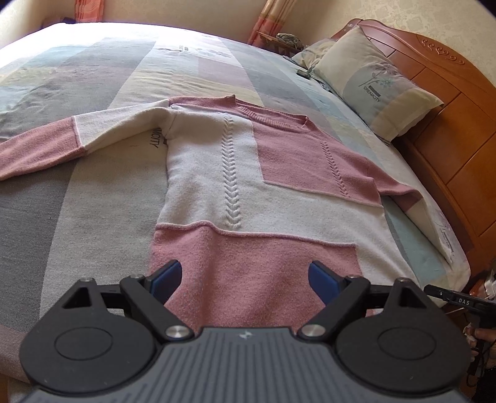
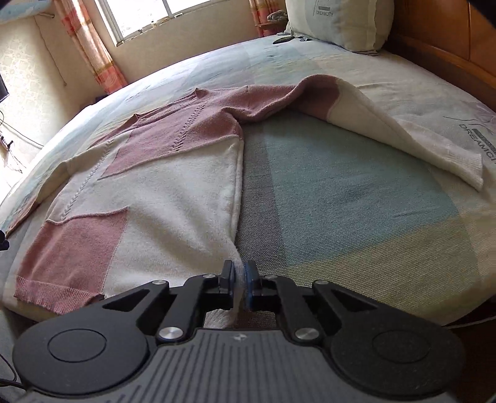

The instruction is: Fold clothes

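Pinched thinly at its white hem corner by the right gripper [image 2: 238,280], the pink-and-white sweater [image 1: 248,186] lies flat on the bed [image 2: 356,201], so with the left gripper [image 1: 245,276] spread wide and empty above the pink hem, a one-sided lift could slip or skew the fold.

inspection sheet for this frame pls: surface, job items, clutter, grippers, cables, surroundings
Surface: bed with a patchwork cover, mostly smooth.
Job's things: pink and white sweater spread flat, front up, both sleeves out to the sides; unfolded.
Clutter: pillow at the headboard; small dark object beside it, too small to identify.
Grippers: left gripper open above the pink hem, holding nothing; right gripper shut on the sweater's white bottom corner.
Cables: thin wires near the wall left of the bed, away from the sweater.
Surroundings: wooden headboard, window with curtains.
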